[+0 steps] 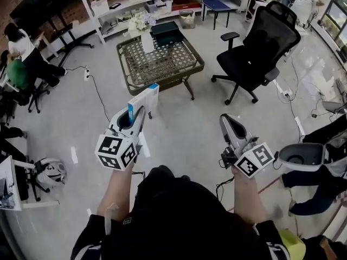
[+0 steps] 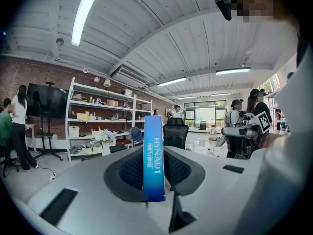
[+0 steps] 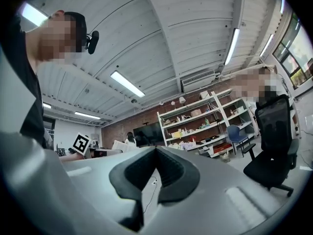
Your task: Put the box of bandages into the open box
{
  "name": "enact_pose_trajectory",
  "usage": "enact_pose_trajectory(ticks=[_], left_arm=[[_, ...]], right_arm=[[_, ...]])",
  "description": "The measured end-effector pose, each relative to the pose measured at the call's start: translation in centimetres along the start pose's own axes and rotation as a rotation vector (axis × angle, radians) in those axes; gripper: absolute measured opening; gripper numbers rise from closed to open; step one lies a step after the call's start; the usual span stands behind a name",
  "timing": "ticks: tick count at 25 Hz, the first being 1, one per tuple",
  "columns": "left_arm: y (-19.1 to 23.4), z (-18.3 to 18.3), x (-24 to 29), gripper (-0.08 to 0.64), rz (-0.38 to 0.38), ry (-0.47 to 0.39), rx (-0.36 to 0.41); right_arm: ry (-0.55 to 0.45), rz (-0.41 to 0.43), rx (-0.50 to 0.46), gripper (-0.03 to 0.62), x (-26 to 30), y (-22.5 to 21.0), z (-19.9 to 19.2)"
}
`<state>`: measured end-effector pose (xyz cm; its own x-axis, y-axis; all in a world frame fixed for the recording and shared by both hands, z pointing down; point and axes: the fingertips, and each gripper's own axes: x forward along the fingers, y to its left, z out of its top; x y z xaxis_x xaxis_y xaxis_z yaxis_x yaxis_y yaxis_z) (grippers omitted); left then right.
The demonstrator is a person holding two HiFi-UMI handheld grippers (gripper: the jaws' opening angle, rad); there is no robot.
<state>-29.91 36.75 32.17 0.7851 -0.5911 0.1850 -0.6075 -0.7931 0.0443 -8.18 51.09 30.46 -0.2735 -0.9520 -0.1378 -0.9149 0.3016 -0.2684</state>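
Observation:
The box of bandages [image 1: 145, 98], white with a blue edge, stands upright between the jaws of my left gripper [image 1: 136, 114], which is shut on it and held in the air over the floor. In the left gripper view the box's blue edge [image 2: 153, 136] fills the gap of that gripper [image 2: 155, 153]. Ahead, a dark open box [image 1: 166, 33] sits on the far part of a wicker table [image 1: 162, 66]. My right gripper [image 1: 224, 119] is held up at the right, shut and empty. Its jaws [image 3: 156, 150] meet at the tips with nothing between them.
A white vase of flowers [image 1: 143, 30] stands on the table beside the dark box. A black office chair [image 1: 260, 47] is to the table's right. Shelving [image 1: 141, 1] lines the far wall. People sit at the left, and cables lie on the floor.

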Motion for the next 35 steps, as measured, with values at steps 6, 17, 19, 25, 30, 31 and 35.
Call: enact_pose_trajectory(ticks=[6, 17, 19, 25, 30, 31, 35], left_arm=[[0.6, -1.3, 1.4, 0.080, 0.017, 0.021, -0.024], [5.8, -3.4, 10.8, 0.080, -0.002, 0.063, -0.087], [7.4, -3.5, 13.1, 0.080, -0.006, 0.072, -0.095], [12.5, -3.1, 19.7, 0.080, -0.020, 0.097, -0.110], [16.4, -2.5, 23.5, 0.080, -0.030, 0.107, -0.129], [17.1, -2.3, 24.1, 0.080, -0.033, 0.108, -0.128], [19.5, -1.2, 26.1, 0.080, -0.035, 0.095, -0.127]], right_arm=[[0.034, -0.003, 0.055, 0.011, -0.4, -1.6, -1.9], [0.122, -0.026, 0.141, 0.011, 7.6, -9.2, -4.7], [0.127, -0.023, 0.162, 0.011, 10.0, -10.7, -5.0], [0.185, 0.004, 0.193, 0.011, 17.9, -14.0, -6.4], [0.219, 0.024, 0.215, 0.011, 24.4, -15.9, -6.8], [0.221, 0.032, 0.213, 0.011, 25.6, -16.2, -6.8], [0.215, 0.062, 0.210, 0.011, 29.7, -16.8, -6.3]])
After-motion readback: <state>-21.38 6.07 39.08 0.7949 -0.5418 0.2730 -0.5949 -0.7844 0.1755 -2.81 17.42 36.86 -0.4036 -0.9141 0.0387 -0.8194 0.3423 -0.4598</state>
